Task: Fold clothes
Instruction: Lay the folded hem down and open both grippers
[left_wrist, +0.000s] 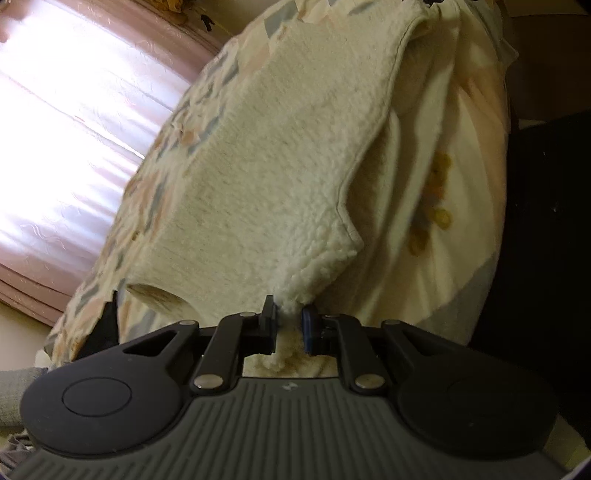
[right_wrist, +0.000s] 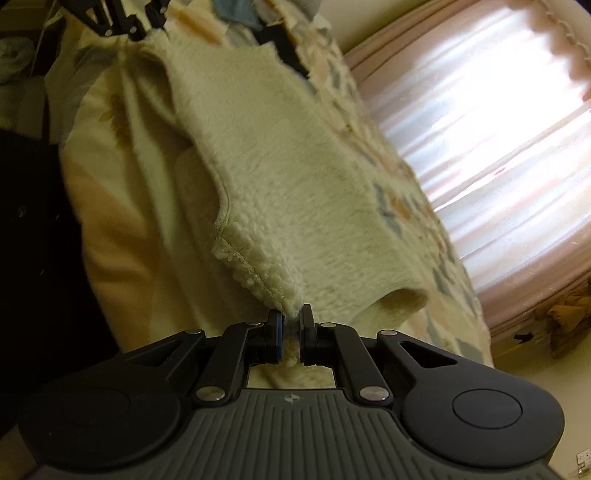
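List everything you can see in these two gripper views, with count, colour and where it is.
fleece garment: one, cream, spread on the bed, a corner in each gripper
bedspread: one, cream with blue and peach patches, under the garment
printed cloth: one, pale with yellow print, beside the garment
curtain: one, pink, backlit, beyond the bed
left gripper: one, black, shut on the garment
right gripper: one, black, shut on the garment
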